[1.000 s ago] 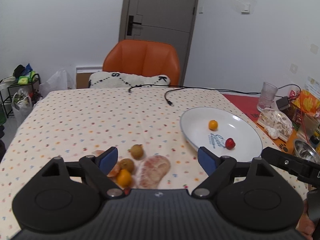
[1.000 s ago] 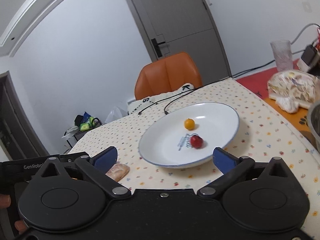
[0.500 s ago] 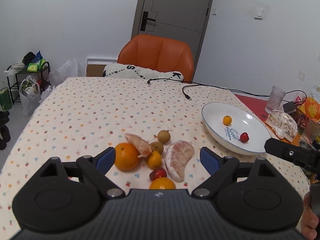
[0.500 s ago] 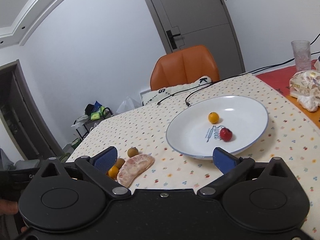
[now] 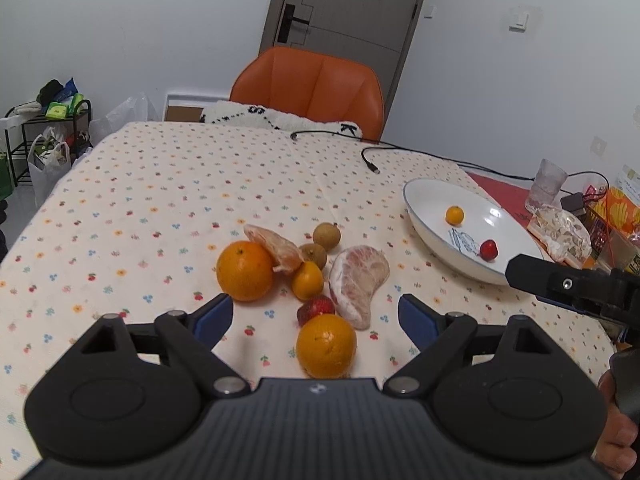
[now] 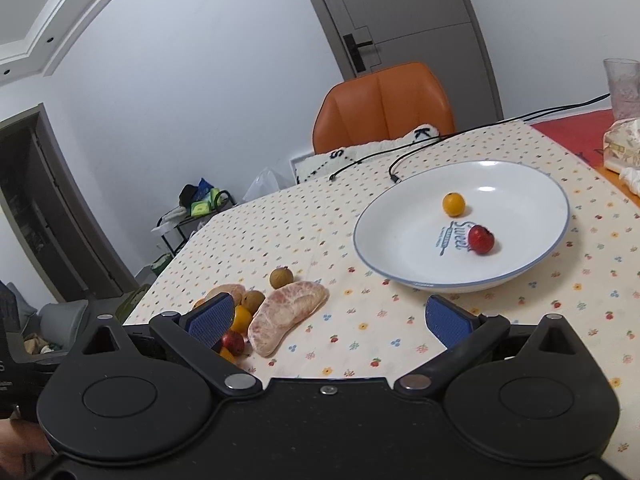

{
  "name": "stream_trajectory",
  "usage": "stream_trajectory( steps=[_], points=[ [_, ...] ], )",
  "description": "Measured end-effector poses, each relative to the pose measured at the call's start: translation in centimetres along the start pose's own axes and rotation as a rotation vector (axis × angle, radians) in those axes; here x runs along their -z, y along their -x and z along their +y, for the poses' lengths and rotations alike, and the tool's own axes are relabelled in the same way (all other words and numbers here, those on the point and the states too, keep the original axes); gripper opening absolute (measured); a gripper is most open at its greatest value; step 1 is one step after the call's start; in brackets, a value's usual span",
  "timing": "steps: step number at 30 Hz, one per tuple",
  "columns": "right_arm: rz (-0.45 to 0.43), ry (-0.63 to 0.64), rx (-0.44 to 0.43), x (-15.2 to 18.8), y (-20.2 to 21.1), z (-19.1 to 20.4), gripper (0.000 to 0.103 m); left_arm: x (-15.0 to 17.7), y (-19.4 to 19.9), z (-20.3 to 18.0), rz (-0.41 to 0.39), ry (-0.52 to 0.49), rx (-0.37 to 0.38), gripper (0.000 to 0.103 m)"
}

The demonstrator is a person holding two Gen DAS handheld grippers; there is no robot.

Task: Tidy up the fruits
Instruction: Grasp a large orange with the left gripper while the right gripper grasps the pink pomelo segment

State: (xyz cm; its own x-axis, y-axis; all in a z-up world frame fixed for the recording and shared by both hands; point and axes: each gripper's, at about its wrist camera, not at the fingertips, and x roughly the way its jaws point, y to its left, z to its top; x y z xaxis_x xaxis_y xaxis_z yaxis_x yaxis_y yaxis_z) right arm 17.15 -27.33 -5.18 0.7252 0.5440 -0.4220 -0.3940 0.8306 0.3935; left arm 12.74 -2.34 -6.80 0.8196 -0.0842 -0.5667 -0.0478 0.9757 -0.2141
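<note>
Near orange (image 5: 326,345) just ahead, between the wide-spread, empty left hand-held gripper (image 5: 315,319) fingers.

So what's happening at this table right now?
A person holds two grippers over a table, sorting fruit. Both the left gripper and the right gripper are open and hold nothing. The white plate already has a small orange fruit and a red fruit in it. Oranges, a pomelo segment and other small fruit lie loose on the tablecloth.

My left gripper (image 5: 312,314) and right gripper (image 6: 328,318) are matte black, with blue finger pads (image 6: 211,319) and silver pivot screws (image 5: 225,385)
</note>
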Motion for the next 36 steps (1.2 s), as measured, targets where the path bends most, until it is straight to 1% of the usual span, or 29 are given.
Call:
stream_trajectory(
  steps=[4, 7, 9, 10, 12, 13, 14, 15, 18, 21, 25, 29, 31, 33, 36],
  points=[
    [0.025, 0.016, -0.014, 0.3, -0.7, 0.5, 0.103, 0.5, -0.6, -0.1, 0.006, 0.002, -0.002, 0.084],
    [0.044, 0.026, -0.021, 0.5, -1.5, 0.9, 0.103, 0.9, -1.3, 0.2, 0.033, 0.015, 0.005, 0.076],
    [0.057, 0.035, -0.026, 0.6, -2.1, 1.3, 0.103, 1.1, -1.8, 0.5, 0.054, 0.021, 0.012, 0.066],
    [0.064, 0.041, -0.029, 0.6, -2.4, 1.5, 0.103, 1.3, -1.9, 0.6, 0.052, 0.02, 0.011, 0.064],
    [0.078, 0.048, -0.033, 0.8, -3.0, 2.0, 0.103, 1.3, -1.9, 0.9, 0.043, 0.011, 0.012, 0.051],
    [0.086, 0.051, -0.037, 0.8, -3.4, 2.1, 0.103, 1.2, -1.9, 1.1, 0.042, 0.019, 0.027, 0.047],
    [0.093, 0.054, -0.04, 0.8, -3.7, 2.3, 0.103, 1.1, -1.9, 1.4, 0.046, 0.031, 0.045, 0.038],
    [0.098, 0.058, -0.043, 0.8, -4.1, 2.6, 0.103, 1.0, -2.0, 1.6, 0.05, 0.039, 0.058, 0.033],
    [0.11, 0.072, -0.048, 0.8, -4.9, 3.3, 0.103, 0.8, -1.8, 2.0, 0.047, 0.04, 0.042, 0.033],
    [0.12, 0.089, -0.048, 0.7, -5.7, 3.8, 0.103, 0.6, -1.5, 2.9, 0.045, 0.063, 0.046, 0.033],
    [0.141, 0.103, -0.032, 0.8, -7.0, 4.5, 0.098, 0.4, -1.0, 4.0, 0.031, 0.083, 0.034, 0.033],
    [0.147, 0.133, -0.007, 0.9, -8.0, 5.3, 0.095, 0.2, -0.8, 5.1, 0.018, 0.1, 0.024, 0.033],
    [0.151, 0.147, 0.006, 1.0, -8.5, 5.7, 0.088, 0.1, -0.7, 5.5, 0.014, 0.107, 0.023, 0.033],
    [0.155, 0.157, 0.021, 1.0, -8.9, 5.9, 0.086, 0.1, -0.7, 5.9, 0.012, 0.115, 0.021, 0.033],
    [0.164, 0.167, 0.041, 1.2, -9.4, 6.2, 0.078, 0.0, -0.7, 6.4, 0.013, 0.127, 0.017, 0.033]
  ],
)
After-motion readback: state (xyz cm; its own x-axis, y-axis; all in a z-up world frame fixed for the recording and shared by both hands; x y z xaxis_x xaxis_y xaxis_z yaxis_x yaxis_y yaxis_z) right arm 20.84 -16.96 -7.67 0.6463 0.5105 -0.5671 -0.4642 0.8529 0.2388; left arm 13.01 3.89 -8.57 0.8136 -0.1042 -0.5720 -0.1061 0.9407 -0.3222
